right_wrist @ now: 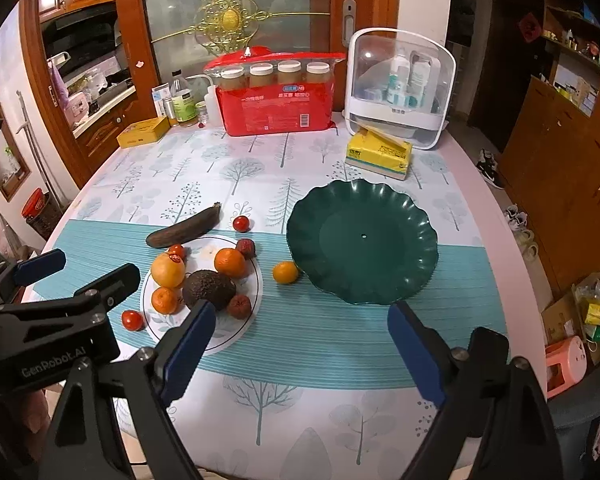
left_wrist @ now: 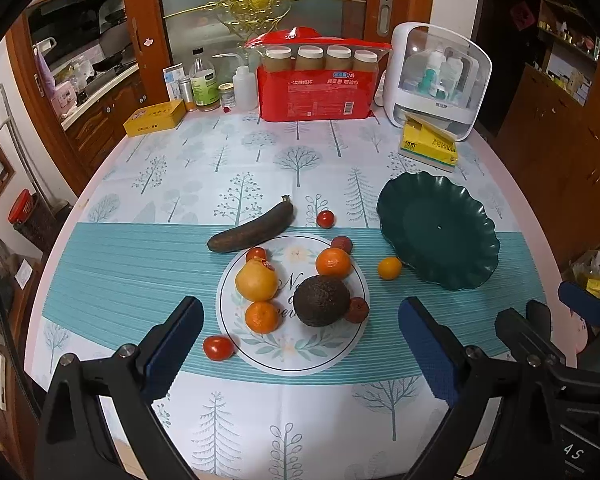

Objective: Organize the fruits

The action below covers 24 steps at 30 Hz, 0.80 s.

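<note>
Both jaws wide, holding nothing: left gripper (left_wrist: 300,344) and right gripper (right_wrist: 302,340) hover above the near table edge. Beyond them, from large to small: green scalloped dish (right_wrist: 362,240) at twelve o'clock of the right gripper, blackened banana (left_wrist: 252,226) lying slantwise, avocado (left_wrist: 321,300), tangerine (left_wrist: 389,268) beside the dish. Fruit cluster dead ahead of the left gripper, at ten o'clock of the right; left nearer.

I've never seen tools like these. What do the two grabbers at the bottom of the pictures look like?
Each is a black frame with silver screws, ending in two fingers faced with textured blue pads. The left gripper bears white lettering reading GenRobot.AI on its body in the right wrist view. The right gripper looks the same.
</note>
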Each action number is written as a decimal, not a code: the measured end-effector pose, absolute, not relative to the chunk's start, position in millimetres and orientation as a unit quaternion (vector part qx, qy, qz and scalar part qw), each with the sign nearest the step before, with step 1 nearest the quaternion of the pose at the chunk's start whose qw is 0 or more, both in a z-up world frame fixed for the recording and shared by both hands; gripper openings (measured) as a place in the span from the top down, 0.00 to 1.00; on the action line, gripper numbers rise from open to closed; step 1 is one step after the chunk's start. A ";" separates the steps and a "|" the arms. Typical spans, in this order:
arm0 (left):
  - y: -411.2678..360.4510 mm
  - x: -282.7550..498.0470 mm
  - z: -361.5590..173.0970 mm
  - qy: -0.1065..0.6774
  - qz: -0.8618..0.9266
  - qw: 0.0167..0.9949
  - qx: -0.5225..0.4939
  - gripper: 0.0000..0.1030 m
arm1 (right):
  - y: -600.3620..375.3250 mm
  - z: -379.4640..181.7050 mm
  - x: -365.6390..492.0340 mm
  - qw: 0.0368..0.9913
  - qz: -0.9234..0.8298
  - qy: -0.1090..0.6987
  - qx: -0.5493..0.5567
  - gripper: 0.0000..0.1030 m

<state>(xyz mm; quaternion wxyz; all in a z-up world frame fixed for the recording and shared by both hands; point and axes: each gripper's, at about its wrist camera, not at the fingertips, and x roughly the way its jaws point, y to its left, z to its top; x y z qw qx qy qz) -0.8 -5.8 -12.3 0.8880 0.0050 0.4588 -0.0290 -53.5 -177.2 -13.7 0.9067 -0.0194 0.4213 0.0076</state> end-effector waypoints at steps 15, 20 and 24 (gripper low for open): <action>-12.4 -5.7 -18.8 0.468 -0.004 0.883 0.037 0.06 | -178.2 -16.6 -53.8 0.906 0.019 0.422 -0.021 0.16; -11.4 -0.7 -21.3 0.473 -0.012 0.881 0.035 0.06 | -178.1 -18.5 -51.9 0.905 0.013 0.424 -0.017 0.16; -12.4 1.8 -20.4 0.467 -0.013 0.883 0.040 0.06 | -177.5 -17.3 -50.0 0.907 0.007 0.422 -0.016 0.16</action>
